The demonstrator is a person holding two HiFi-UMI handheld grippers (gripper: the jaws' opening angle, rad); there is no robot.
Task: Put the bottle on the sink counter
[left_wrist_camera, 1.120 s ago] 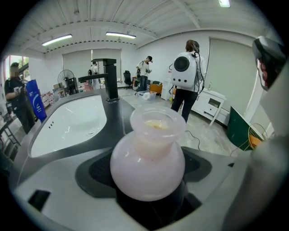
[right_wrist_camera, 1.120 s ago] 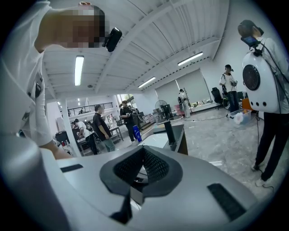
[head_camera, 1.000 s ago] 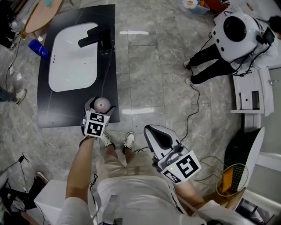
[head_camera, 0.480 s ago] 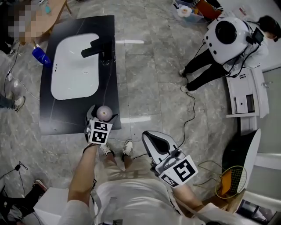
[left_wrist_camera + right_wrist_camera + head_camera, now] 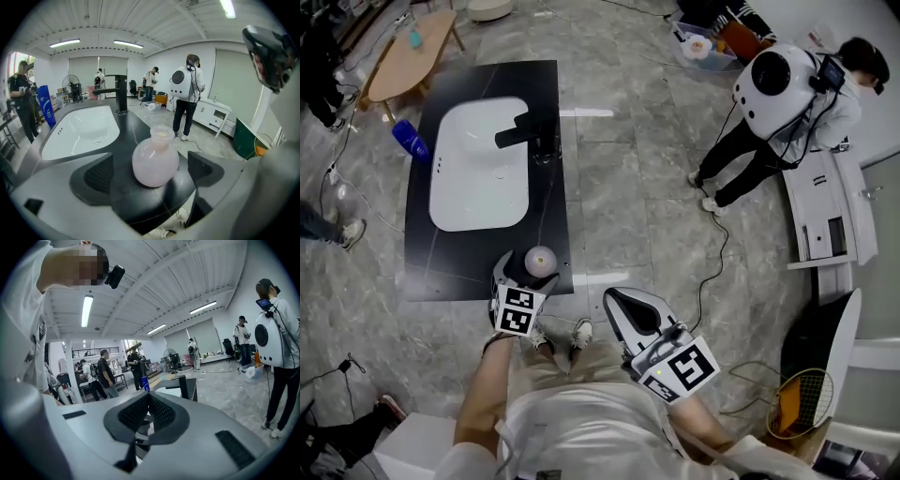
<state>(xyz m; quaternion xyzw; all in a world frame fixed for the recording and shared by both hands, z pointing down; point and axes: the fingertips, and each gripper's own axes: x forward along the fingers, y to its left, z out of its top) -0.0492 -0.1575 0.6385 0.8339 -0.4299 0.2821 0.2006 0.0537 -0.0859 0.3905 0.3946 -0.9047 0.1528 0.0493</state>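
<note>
LEFT GRIPPER (image 5: 527, 270): jaws stood wide apart, had just been opening, pads clear of bottle | BOTTLE (image 5: 155, 161): pale pink, upright between those jaws, on black sink counter (image 5: 487, 258) near its edge | RIGHT GRIPPER (image 5: 149, 401): jaws together, nothing held | MARKINGS: black-and-white square marker (image 5: 514, 311) on left cube | SURFACE: white basin (image 5: 478, 178), black faucet (image 5: 525, 136) | ROOM: grey stone-tile floor (image 5: 628, 187)

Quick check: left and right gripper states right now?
Left gripper: open, jaws just opened wider; bottle stands free between them on the counter.
Right gripper: shut, empty.
</note>
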